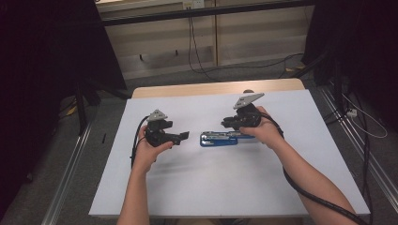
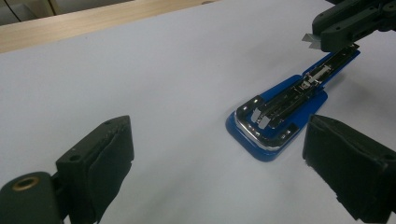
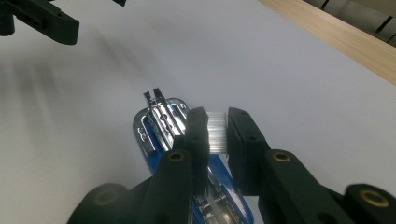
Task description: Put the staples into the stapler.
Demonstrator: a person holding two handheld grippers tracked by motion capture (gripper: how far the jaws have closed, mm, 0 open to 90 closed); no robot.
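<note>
Nearest to me in the high view are my two forearms coming up from the bottom edge onto the white table sheet (image 1: 211,187). The left gripper (image 1: 184,136) sits in my left hand, pointing toward the middle, and its jaws stand wide apart with nothing between them; in the left gripper view I see both black pads (image 2: 109,163) flanking bare sheet.

Just beyond it, near the centre of the table, lies the blue stapler (image 1: 220,139), opened flat so its metal magazine channel (image 2: 285,100) faces up. It rests on the sheet between my two hands, its wide end toward the left gripper and apart from it.

The right gripper (image 1: 226,123) hovers over the stapler's other end. In the right gripper view its jaws are clenched on a strip of staples (image 3: 216,132), a pale ridged block pinched between the pads, held just above the open magazine.

My reading: the stapler is already open and the strip is picked up, so what is left is to lower the strip into the channel, let go, and close the stapler. The strip is not seated yet.

Farther off are the wooden table edge (image 1: 211,88) and floor cables (image 1: 197,56).
</note>
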